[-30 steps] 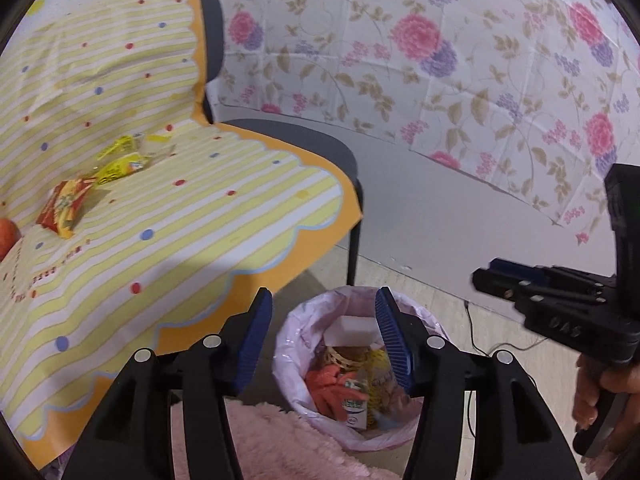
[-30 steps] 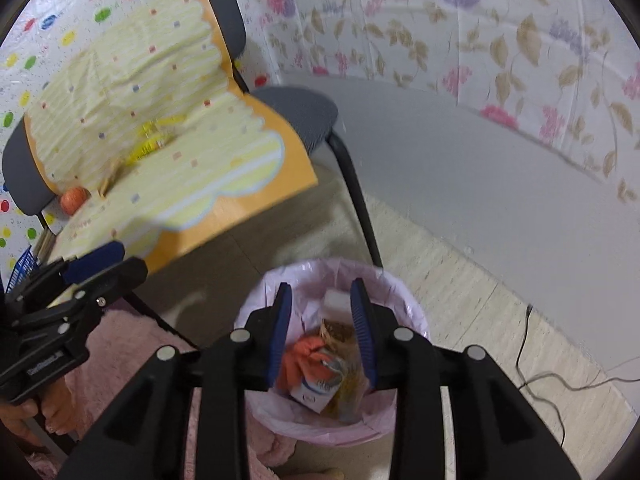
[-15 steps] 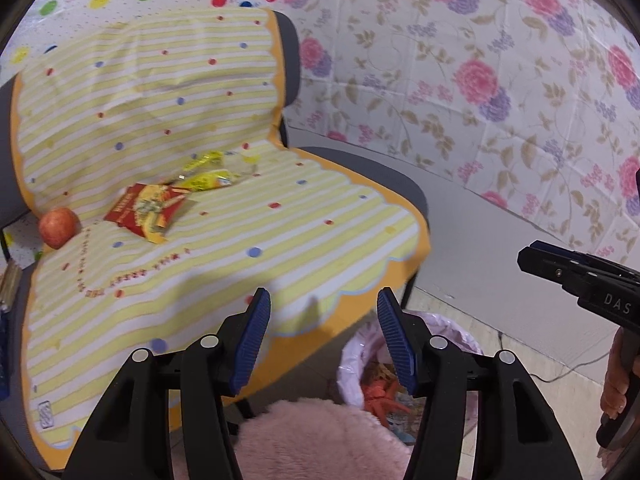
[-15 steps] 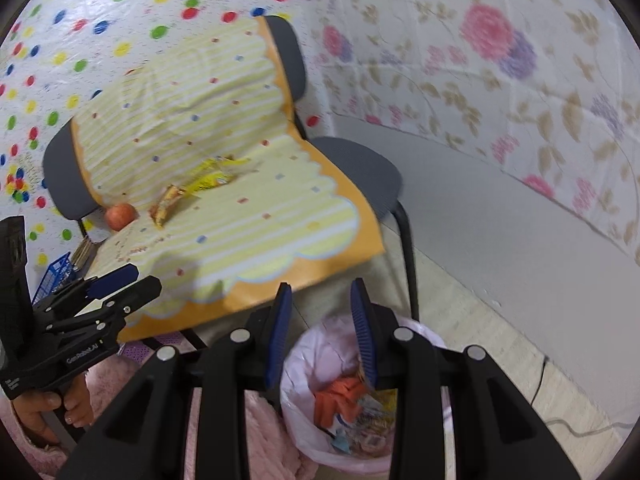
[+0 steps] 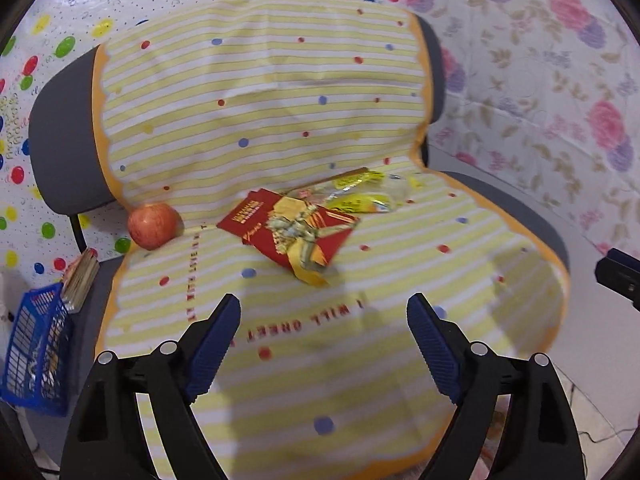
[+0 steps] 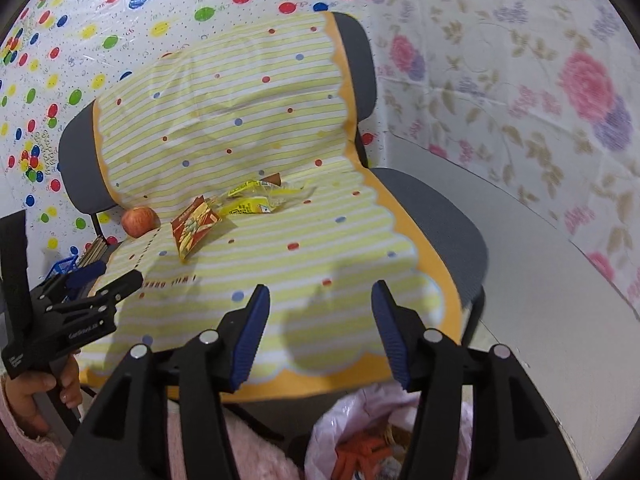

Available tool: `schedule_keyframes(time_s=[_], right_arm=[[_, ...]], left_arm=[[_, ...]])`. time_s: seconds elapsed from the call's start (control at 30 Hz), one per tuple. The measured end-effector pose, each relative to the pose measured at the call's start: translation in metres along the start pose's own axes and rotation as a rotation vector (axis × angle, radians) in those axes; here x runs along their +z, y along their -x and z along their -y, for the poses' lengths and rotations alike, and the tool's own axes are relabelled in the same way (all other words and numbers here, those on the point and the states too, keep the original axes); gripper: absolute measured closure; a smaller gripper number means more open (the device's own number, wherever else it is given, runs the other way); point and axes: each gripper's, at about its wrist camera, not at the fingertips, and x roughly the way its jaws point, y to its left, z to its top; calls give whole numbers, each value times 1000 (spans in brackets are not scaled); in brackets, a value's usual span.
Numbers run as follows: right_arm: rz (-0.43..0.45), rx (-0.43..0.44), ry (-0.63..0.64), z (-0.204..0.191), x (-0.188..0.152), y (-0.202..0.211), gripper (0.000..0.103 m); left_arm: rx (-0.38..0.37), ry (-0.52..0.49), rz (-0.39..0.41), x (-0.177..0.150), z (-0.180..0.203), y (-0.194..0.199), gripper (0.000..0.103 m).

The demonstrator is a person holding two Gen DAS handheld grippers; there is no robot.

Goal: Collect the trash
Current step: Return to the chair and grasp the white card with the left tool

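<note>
A red snack wrapper [image 5: 294, 232] lies on the striped yellow chair cover [image 5: 340, 380], with yellow-and-clear wrappers [image 5: 362, 196] just behind it. The right wrist view shows the same red wrapper [image 6: 194, 226] and yellow wrappers [image 6: 256, 200]. My left gripper [image 5: 324, 344] is open and empty, above the seat's front. My right gripper [image 6: 320, 332] is open and empty, over the seat's front edge. The left gripper [image 6: 96, 284] also shows at the left of the right wrist view. A pink-lined trash bag [image 6: 360, 436] with trash sits on the floor below the seat.
A red apple [image 5: 152, 224] rests at the seat's back left. A blue basket [image 5: 34, 356] and a stack of books [image 5: 80, 276] stand left of the chair. Patterned walls stand close behind and to the right. The right gripper's tip [image 5: 618, 276] shows at the right edge.
Both grippers rose and swung from the trash bag up to the chair seat. Both jaws have opened wider. The wrappers and apple have not moved.
</note>
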Motion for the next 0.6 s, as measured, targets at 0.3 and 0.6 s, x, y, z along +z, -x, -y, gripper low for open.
schedule_keyframes(time_s=[0.3,0.6], right_arm=[[-21,13,-13,4,25,-34,46],[-41,4,-23,6,25,-39,46]], left_arm=[[147,-105,-117,35,20,-85,18],[248,-195,-253,51,39,-148,25]])
